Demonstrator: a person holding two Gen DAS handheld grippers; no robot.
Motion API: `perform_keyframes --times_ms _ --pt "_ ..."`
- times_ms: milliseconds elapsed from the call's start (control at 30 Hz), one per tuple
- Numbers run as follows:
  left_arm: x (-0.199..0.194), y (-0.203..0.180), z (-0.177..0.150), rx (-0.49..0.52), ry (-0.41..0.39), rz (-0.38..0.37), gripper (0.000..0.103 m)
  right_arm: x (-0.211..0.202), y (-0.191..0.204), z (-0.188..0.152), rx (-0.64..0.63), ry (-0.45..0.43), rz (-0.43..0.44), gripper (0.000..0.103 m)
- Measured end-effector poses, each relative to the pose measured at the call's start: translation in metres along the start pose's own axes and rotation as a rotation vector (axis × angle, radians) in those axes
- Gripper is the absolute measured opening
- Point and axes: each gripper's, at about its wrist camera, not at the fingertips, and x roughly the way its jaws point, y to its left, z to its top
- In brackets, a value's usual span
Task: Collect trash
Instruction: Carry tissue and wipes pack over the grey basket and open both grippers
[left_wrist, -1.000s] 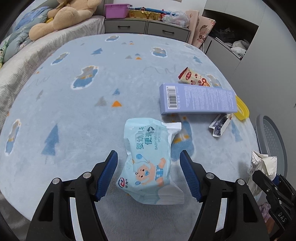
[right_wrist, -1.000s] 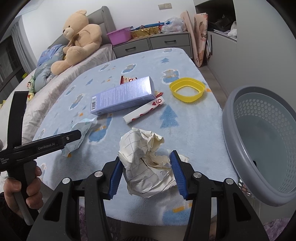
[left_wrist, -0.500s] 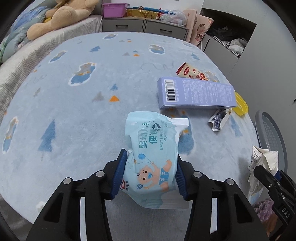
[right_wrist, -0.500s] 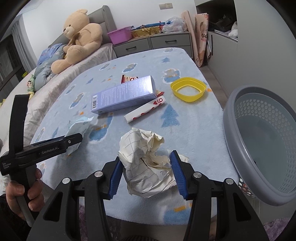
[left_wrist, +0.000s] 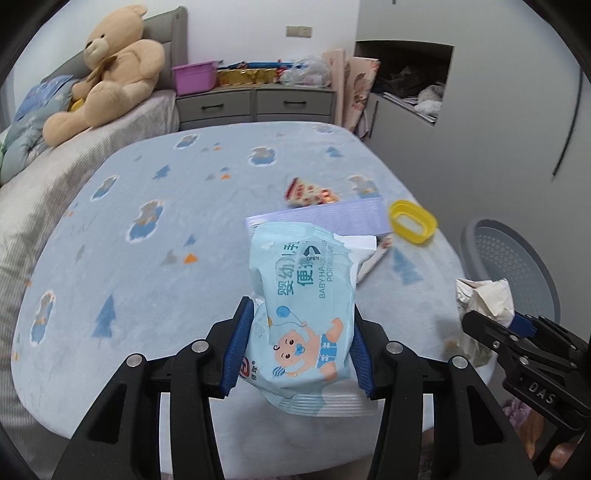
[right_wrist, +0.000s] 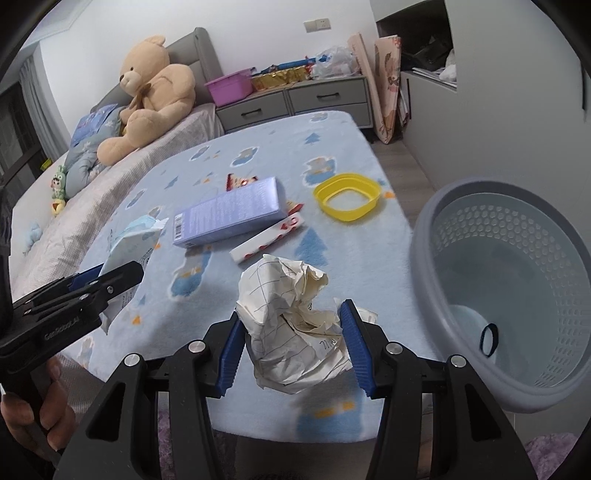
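**A:** so both grippers point steeply down over the blue blanket (right_wrist: 332, 147). The left gripper (left_wrist: 297, 343) has its blue pads pinching the lower half of the baby wipes pack (left_wrist: 303, 295), which is off the blanket and sticks up between the fingers. The right gripper (right_wrist: 291, 345) is clamped on the crumpled paper ball (right_wrist: 291, 321), also clear of the surface.

**B:** what does one cam get that the other doesn't?

**A:** the right wrist view looks straight into the grey basket (right_wrist: 517, 277), with a small dark ring at the bottom; the left view only catches its rim behind the paper. The right view also shows the hand (right_wrist: 33, 417) wrapped round the left gripper's handle.

**B:** room to move?

**A:** the basket sits just past the blanket's right edge, near the paper ball. On the blanket: a purple box (right_wrist: 229, 218), a card-print wrapper (right_wrist: 269, 240) touching it, a yellow ring lid (right_wrist: 347, 195) near the edge. The left side of the blanket is bare.
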Motion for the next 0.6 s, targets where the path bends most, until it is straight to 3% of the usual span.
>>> perform_keyframes --times_ms 600 --pt "0.032 -0.151 0.039 0.177 -0.002 -0.213 0.048 -0.054 -0.151 0.043 0.108 -0.127 -0.207 0.049"
